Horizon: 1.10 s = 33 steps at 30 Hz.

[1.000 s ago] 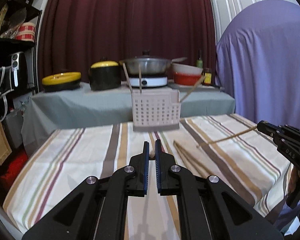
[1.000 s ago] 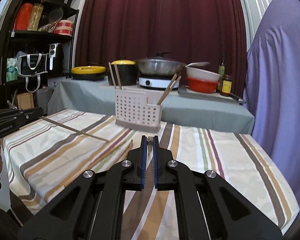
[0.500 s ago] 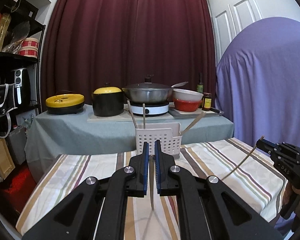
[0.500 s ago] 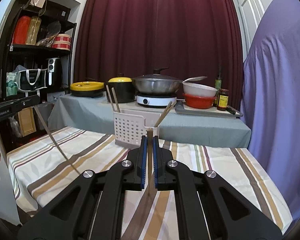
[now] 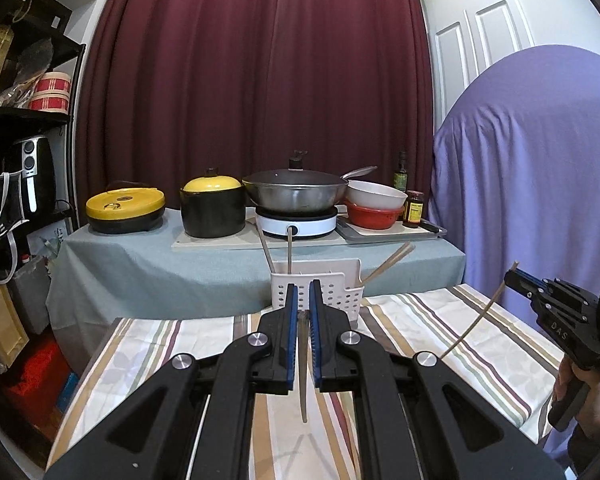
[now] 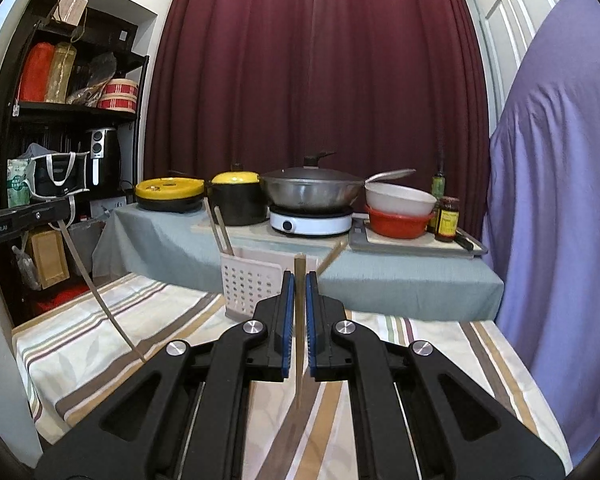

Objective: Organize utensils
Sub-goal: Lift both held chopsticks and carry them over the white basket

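A white perforated utensil caddy (image 5: 342, 294) (image 6: 252, 284) stands at the far edge of the striped table, with several chopsticks leaning in it. My left gripper (image 5: 303, 292) is shut on a wooden chopstick (image 5: 303, 380) that hangs down between its blue pads, above the cloth. My right gripper (image 6: 299, 280) is shut on another chopstick (image 6: 299, 372), which pokes up past its tips and hangs below them. In the left wrist view the right gripper (image 5: 515, 277) shows at the right edge with its chopstick (image 5: 476, 320) slanting down. In the right wrist view the left gripper (image 6: 62, 211) enters from the left edge with its chopstick (image 6: 100, 300).
Behind the striped tablecloth (image 5: 480, 340) a grey-covered table (image 5: 160, 264) carries yellow-lidded pots, a wok (image 5: 296, 192) on an induction cooker, stacked bowls and bottles. A dark shelf (image 6: 60, 120) stands at the left. A purple-draped shape (image 5: 540, 160) fills the right.
Both grippers have risen, lifting their chopsticks off the cloth. The sticks, which slanted with tips near the table, now hang steeply. The caddy sits lower in both views.
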{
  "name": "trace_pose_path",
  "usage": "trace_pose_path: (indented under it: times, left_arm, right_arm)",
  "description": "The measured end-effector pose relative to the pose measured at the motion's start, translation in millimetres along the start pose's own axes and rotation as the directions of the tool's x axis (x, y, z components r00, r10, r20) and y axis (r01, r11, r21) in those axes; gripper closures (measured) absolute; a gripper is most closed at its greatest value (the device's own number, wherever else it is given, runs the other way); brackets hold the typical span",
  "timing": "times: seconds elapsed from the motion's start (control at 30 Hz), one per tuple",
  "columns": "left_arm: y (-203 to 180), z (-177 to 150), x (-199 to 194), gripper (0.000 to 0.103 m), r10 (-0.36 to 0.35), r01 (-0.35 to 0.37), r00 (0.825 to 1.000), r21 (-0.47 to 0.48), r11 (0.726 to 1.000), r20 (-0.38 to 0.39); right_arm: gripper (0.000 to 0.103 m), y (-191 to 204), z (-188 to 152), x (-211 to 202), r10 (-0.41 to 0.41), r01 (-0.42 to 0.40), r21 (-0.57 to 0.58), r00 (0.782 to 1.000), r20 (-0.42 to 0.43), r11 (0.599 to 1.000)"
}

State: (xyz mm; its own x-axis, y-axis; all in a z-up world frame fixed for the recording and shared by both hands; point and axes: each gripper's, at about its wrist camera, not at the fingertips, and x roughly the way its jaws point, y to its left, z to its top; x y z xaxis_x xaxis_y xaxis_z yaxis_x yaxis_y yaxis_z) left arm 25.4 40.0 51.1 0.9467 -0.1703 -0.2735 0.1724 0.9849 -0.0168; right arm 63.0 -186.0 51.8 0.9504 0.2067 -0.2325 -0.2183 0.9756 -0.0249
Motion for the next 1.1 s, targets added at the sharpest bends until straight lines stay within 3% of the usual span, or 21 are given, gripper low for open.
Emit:
trace_pose_path:
  times: [0.37,0.7,1.1]
  left_arm:
    - [16.6,40.7,24.3,0.097,0.041,-0.04,0.996,-0.015,0.999,0.078]
    - [32.8,83.1,66.4,0.097,0.026,-0.023,0.99,-0.025,0.999,0.136]
    - [47.5,124.4,113.5,0.097,0.042,-0.037,0.98,-0.026,0.999,0.193]
  right_arm:
    - [0.097,0.1,46.0,41.2,0.017,-0.016,-0.025,0.998,0.056,1.0]
    - [0.097,-1.4,88.2,91.0,0.055,-0.051,-0.036,0.993,0.105,0.998]
    - [0.097,-14.7,108.1,149.5,0.061,-0.062,0.005,0.993,0.096,0.998]
